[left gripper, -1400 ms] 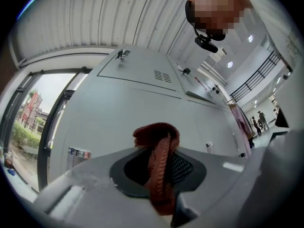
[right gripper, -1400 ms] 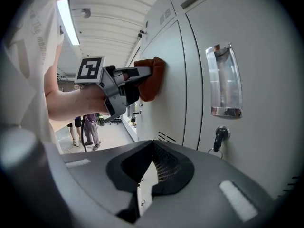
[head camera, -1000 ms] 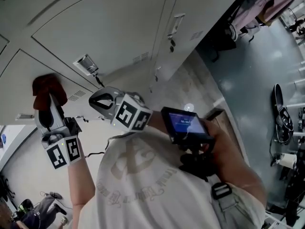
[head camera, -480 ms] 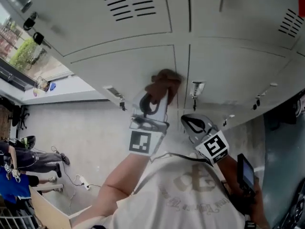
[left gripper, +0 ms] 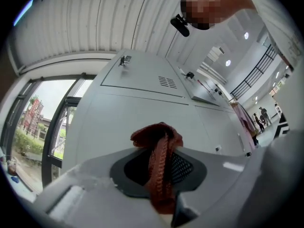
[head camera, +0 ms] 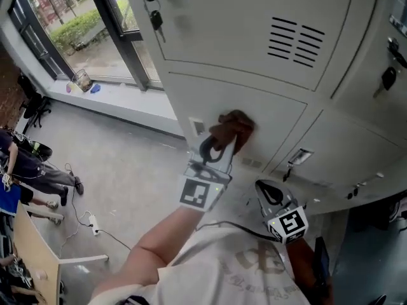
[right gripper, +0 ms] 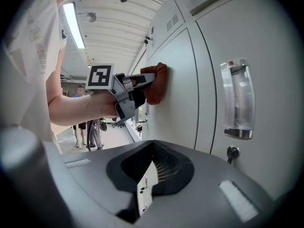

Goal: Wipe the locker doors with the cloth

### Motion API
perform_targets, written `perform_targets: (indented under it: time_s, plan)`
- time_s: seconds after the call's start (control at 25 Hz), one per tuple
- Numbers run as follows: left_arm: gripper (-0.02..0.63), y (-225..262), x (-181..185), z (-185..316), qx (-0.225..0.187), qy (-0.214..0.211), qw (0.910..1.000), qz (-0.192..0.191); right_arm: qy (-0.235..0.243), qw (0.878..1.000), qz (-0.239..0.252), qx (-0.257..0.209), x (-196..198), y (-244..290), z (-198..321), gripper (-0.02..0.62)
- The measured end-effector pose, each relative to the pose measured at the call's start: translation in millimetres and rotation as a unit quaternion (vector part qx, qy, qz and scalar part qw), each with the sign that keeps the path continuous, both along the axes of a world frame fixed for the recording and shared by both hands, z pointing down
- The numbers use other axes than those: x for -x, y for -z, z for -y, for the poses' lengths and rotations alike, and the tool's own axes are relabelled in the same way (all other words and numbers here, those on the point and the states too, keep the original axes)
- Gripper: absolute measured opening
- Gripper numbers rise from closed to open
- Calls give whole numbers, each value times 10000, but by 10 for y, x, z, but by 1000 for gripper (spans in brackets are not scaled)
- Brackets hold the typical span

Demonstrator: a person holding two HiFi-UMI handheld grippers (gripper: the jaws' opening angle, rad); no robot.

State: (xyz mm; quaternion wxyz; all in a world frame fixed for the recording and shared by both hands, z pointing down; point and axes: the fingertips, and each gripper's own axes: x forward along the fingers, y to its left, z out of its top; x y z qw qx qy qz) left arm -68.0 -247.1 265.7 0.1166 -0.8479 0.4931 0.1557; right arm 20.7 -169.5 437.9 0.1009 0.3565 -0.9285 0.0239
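Grey locker fronts all round; pressing the rust-red knitted cloth (head camera: 232, 127) flat against one locker door (head camera: 270, 116), just left of the seam with the neighbouring door; pinching it tight between the fingers of the left gripper (left gripper: 159, 171); holding the right gripper (right gripper: 151, 177) lower and to the right, apart from the doors, fingers closed together with nothing between them.

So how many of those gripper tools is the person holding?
2. The left gripper presses a reddish cloth against a locker door; the right gripper hangs lower, near the person's chest, empty.
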Motion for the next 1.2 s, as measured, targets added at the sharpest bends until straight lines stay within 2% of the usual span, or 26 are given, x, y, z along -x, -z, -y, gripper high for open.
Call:
perform_targets:
  time_s: [0.28,0.44,0.56,0.72,0.92,1.2]
  plan:
    - [81,-40,632,137,124,679,9976,2,275,9996,7,21,253,20,29,8]
    - [81,-42,886,175,116,920,9957,6,417,9991,22,53,378,-3,38,8]
    - [81,-34,1021,198,128,1038,9945,16,521,9986,7,71,474,-2,62,8]
    - [81,-50,1216,226,263,1151,9928,-198,646,9978,-31,125,591,-10,73,8]
    - [80,-54,1460,258,239,1586,9871,-12,720,9973,-2,149,659,-57,106,8]
    - [77,23,1487,253,39,1684,9854,-260,697,9973,-14,223,627,-96,96,8]
